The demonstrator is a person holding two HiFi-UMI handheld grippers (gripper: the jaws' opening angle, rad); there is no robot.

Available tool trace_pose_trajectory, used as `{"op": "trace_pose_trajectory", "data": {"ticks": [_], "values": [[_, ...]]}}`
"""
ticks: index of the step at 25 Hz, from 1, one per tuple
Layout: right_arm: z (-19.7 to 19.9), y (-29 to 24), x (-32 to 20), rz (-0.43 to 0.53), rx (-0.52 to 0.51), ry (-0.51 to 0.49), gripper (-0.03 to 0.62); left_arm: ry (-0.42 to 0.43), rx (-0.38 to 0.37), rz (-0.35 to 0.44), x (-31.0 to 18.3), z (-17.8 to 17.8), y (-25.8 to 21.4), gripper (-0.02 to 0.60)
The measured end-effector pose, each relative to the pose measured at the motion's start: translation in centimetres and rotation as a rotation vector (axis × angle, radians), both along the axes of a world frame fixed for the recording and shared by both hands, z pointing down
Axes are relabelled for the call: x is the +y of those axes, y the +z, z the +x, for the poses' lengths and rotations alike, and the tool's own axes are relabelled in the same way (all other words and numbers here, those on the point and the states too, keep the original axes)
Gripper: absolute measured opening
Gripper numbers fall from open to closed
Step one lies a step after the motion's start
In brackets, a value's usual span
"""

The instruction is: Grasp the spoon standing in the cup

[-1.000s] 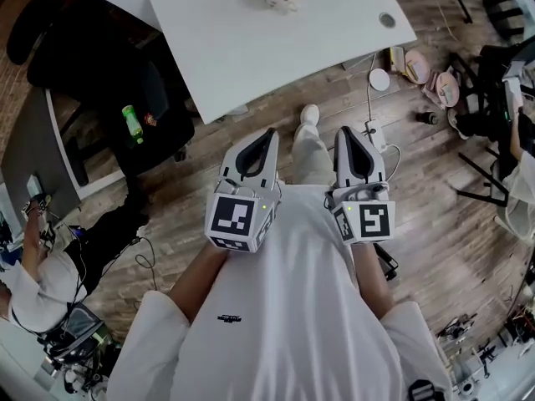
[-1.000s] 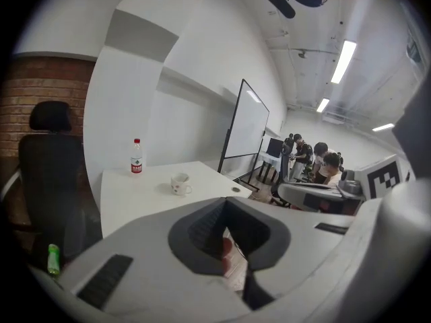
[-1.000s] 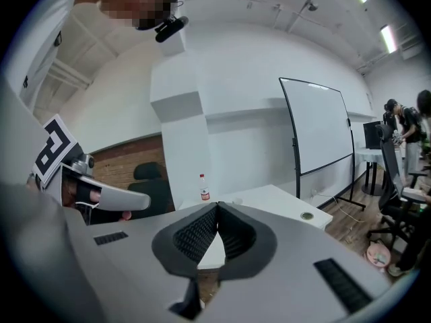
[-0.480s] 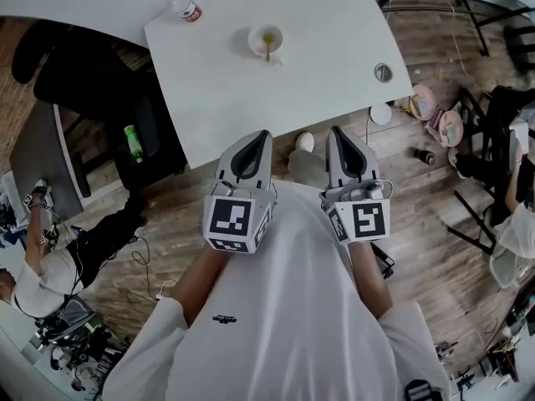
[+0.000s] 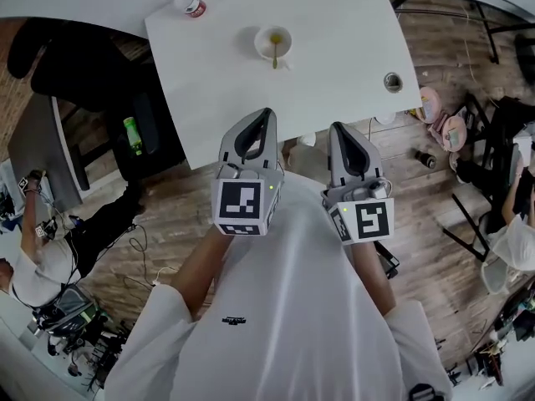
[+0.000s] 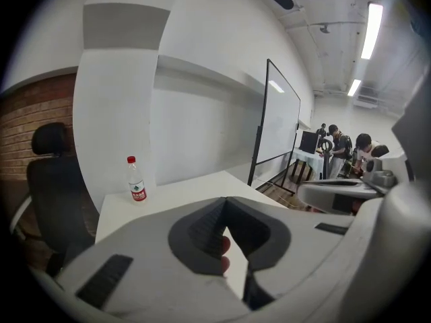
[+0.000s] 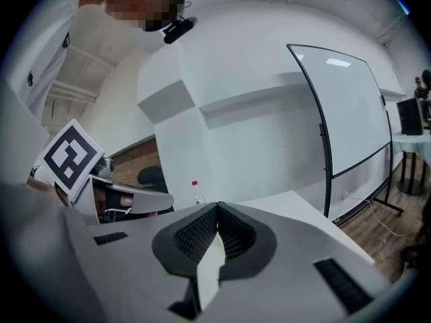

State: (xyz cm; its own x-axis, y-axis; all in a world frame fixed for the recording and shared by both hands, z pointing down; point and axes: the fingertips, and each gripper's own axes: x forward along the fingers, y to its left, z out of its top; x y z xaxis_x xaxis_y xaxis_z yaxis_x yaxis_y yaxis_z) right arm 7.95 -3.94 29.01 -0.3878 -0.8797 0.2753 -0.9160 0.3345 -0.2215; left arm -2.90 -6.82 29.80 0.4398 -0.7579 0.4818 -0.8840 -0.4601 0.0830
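Note:
A white cup (image 5: 273,42) stands on the white table (image 5: 334,32), with a spoon (image 5: 274,53) leaning in it. Both grippers are held side by side in front of the person's chest, at the table's near edge and well short of the cup. My left gripper (image 5: 265,113) is shut and empty, its tips just over the table edge. My right gripper (image 5: 338,127) is also shut with nothing in it. In the left gripper view the jaws (image 6: 225,200) meet at the tip; the right gripper view shows the same (image 7: 217,206). Neither gripper view shows the cup.
A water bottle with a red cap (image 5: 184,1) stands at the table's far left corner, also seen as the bottle (image 6: 137,180) ahead. A cable grommet (image 5: 392,81) sits in the table's right side. A black office chair (image 5: 84,65) stands left; clutter lies on the floor right.
The person has come up to the table: cup and table edge now sit nearer the grippers. Both grippers have risen slightly and stayed shut.

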Motion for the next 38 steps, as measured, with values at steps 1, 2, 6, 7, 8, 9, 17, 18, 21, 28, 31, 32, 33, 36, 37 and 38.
{"op": "trace_pose_trajectory", "data": {"ticks": [1,2,6,7,8,9,17,18,21,28,31,32,33,36,37,38], "values": [[-0.1,0.2,-0.4,-0.004,0.002,0.000,0.003,-0.006,-0.009,0.007,-0.8,-0.2,0.2,0.002],[-0.3,0.5,-0.7,-0.008,0.004,0.000,0.003,-0.010,-0.020,0.013,-1.6,-0.4,0.4,0.002],[-0.6,1.6,-2.3,-0.024,0.019,-0.024,0.003,-0.034,-0.029,0.009,-4.2,-0.5,1.5,-0.004],[-0.7,2.0,-2.7,-0.027,0.020,-0.029,0.003,-0.034,-0.027,0.002,-4.6,-0.4,2.0,-0.002],[-0.9,2.2,-3.1,-0.027,0.021,-0.032,0.003,-0.030,-0.029,-0.006,-4.9,-0.3,2.5,0.004],[-1.0,2.4,-3.5,-0.025,0.022,-0.035,0.003,-0.024,-0.032,-0.013,-5.2,-0.2,3.0,0.015],[-1.2,5.3,-6.6,-0.040,0.038,-0.051,0.003,-0.006,-0.045,-0.077,-6.5,0.5,7.1,0.092],[-1.1,5.8,-6.7,-0.049,0.037,-0.045,0.003,-0.013,-0.046,-0.090,-6.7,0.4,7.7,0.117],[-0.9,7.2,-7.2,-0.074,0.034,-0.037,0.003,-0.039,-0.039,-0.096,-7.6,0.1,9.1,0.143],[-1.2,9.7,-7.4,-0.128,0.028,-0.058,0.003,-0.067,-0.041,-0.142,-8.6,0.1,12.8,0.154],[-1.4,10.7,-7.4,-0.144,0.025,-0.061,0.003,-0.067,-0.050,-0.159,-8.9,0.3,14.5,0.168],[-1.4,10.9,-7.3,-0.150,0.023,-0.060,0.003,-0.068,-0.053,-0.163,-9.0,0.4,15.0,0.169],[-1.4,11.2,-7.3,-0.155,0.022,-0.060,0.003,-0.072,-0.056,-0.165,-9.1,0.4,15.4,0.169],[-1.2,11.8,-7.3,-0.170,0.021,-0.055,0.003,-0.095,-0.058,-0.174,-9.5,0.4,16.5,0.170],[-1.1,12.0,-7.3,-0.175,0.021,-0.052,0.003,-0.104,-0.058,-0.179,-9.6,0.4,16.9,0.172],[-1.0,12.2,-7.3,-0.180,0.020,-0.048,0.003,-0.113,-0.058,-0.183,-9.7,0.3,17.2,0.175]]}}
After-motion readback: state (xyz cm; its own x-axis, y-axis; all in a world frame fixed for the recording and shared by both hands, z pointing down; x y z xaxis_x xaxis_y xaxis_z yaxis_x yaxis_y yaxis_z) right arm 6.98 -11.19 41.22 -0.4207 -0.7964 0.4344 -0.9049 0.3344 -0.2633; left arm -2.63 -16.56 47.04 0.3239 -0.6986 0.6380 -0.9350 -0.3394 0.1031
